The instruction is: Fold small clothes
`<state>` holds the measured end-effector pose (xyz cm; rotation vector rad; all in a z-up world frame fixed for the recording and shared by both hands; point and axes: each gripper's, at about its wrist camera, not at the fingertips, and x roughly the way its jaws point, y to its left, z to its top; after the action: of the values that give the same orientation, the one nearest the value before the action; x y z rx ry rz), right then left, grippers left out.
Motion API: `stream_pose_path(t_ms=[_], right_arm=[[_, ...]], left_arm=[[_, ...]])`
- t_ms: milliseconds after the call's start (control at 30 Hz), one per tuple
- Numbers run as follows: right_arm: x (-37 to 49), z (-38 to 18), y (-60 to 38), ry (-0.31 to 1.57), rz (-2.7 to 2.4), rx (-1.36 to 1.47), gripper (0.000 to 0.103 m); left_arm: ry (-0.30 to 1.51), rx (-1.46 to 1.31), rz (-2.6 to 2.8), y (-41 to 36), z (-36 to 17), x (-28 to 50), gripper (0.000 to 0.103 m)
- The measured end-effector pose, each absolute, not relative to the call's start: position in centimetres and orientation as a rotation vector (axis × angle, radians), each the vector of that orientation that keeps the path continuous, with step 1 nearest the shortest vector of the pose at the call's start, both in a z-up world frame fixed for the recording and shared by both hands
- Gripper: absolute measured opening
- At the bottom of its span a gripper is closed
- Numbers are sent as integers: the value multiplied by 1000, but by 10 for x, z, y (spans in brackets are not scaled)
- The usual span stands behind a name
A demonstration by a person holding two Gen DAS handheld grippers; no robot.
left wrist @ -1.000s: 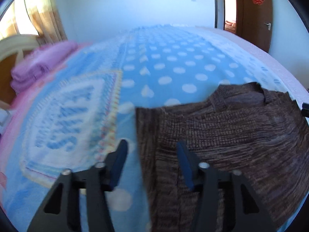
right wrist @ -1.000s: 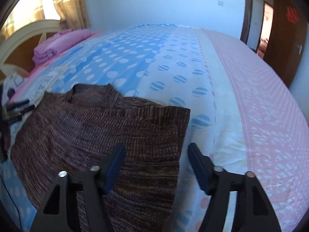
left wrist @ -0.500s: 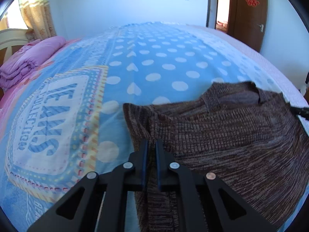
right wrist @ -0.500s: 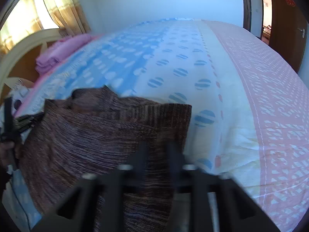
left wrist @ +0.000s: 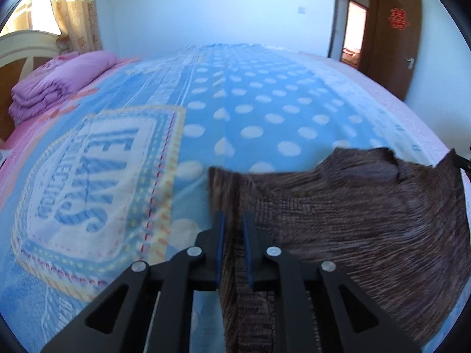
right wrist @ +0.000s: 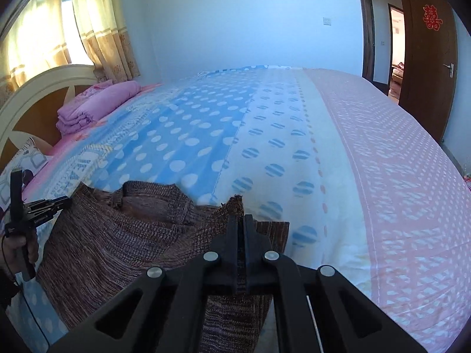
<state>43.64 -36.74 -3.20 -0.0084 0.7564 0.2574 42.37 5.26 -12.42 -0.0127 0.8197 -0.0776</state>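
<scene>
A brown knit garment (left wrist: 353,220) lies on the bed, collar away from me. My left gripper (left wrist: 233,217) holds the garment's left edge; a fold of knit fills the narrow gap between its blue pads, and its jaws are opening slightly. My right gripper (right wrist: 240,220) is shut on the garment's (right wrist: 117,235) right top corner, which stands lifted in a peak above the fingertips. In the right wrist view the left gripper (right wrist: 44,206) shows at the far left, held by a hand (right wrist: 17,247).
The bed cover (left wrist: 250,103) is blue with white dots, turning pink (right wrist: 397,161) toward the right. A folded pink quilt (right wrist: 97,106) lies by the headboard (right wrist: 35,88) at the left. A brown door (right wrist: 426,58) stands open at the far right.
Both grippers went from open over the garment's edges to shut on the fabric. The right one has since risen, pulling its corner up off the bed.
</scene>
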Motion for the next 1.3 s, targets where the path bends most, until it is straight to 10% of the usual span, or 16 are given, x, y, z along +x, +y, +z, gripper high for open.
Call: stream_pose_path(t_ms=[433,533,933,1033,1167,1233,1300], right_arm=[[431,-51,-371,789,257,-16,3],[431,-53,-367,790,262,-30,3],[439,-28,-380,704,207,36,2],[439,-37,-372,722,217,16,2],[434,-44,-368,735,227,-9,2],[434,-44,-371,735,225,-4,2],[434,-45,-374,735,223,3,3]], left_arm=[[808,17,-143,39,-123,432,37],[868,35,-182,31,-136,441,1],[742,-117,-139,75,-102,436,0],[801,-93,-175,58,-115,435,5],[806,-38,-169,41,-122,433,52],[814,-39,-182,38,-125,438,50],[853,-33,-167,36,-131,444,25]])
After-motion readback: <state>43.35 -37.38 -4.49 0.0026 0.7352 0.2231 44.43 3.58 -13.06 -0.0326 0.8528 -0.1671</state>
